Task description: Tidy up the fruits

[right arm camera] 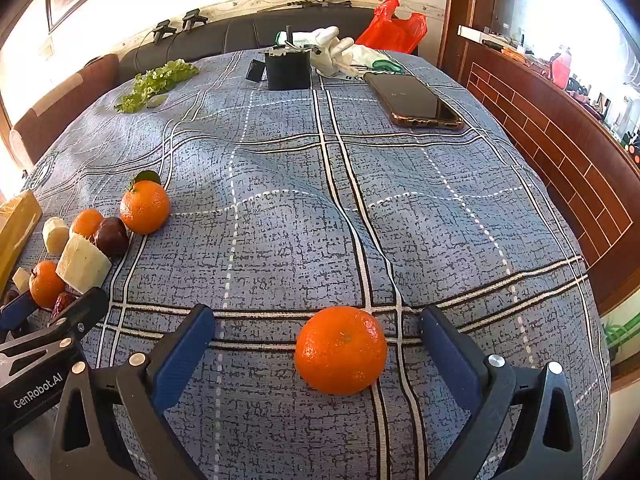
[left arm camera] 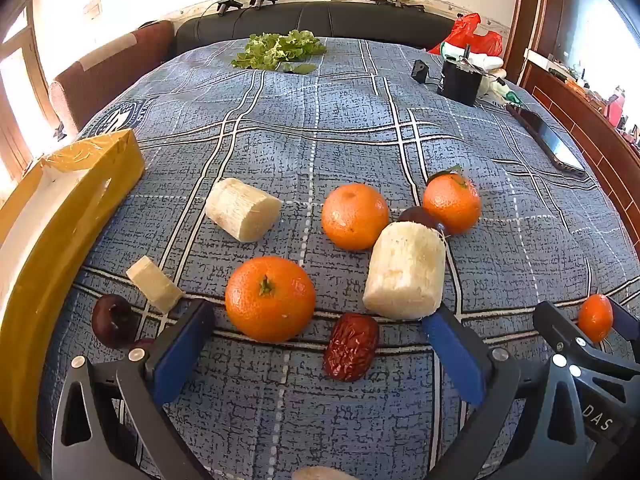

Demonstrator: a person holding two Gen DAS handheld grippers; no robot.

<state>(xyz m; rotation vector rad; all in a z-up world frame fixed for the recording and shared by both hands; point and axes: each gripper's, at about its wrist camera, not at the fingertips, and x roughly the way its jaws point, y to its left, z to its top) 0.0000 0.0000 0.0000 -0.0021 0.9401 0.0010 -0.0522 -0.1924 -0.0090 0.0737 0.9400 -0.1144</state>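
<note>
The left hand-held gripper [left arm camera: 320, 344] hangs wide open over a blue plaid cloth [left arm camera: 320, 140], holding nothing. Between its blue pads lie a bright orange [left arm camera: 270, 299] with a green stem scar, glossy and dimpled, and a wrinkled red date [left arm camera: 351, 347]. Just beyond stand two more oranges [left arm camera: 354, 216], one with a leaf [left arm camera: 452, 203], two pale fibrous cane chunks [left arm camera: 405, 271], a smaller pale piece [left arm camera: 154, 284] and dark round fruits [left arm camera: 113, 320]. A yellow box [left arm camera: 52, 208] sits at the left edge.

The right hand-held gripper [right arm camera: 320, 348] is equally wide open and empty; a lone orange [right arm camera: 341, 350] rests on the cloth between its fingers, touching neither, well apart from the cluster. A phone [right arm camera: 414, 100] lies farther back.
</note>
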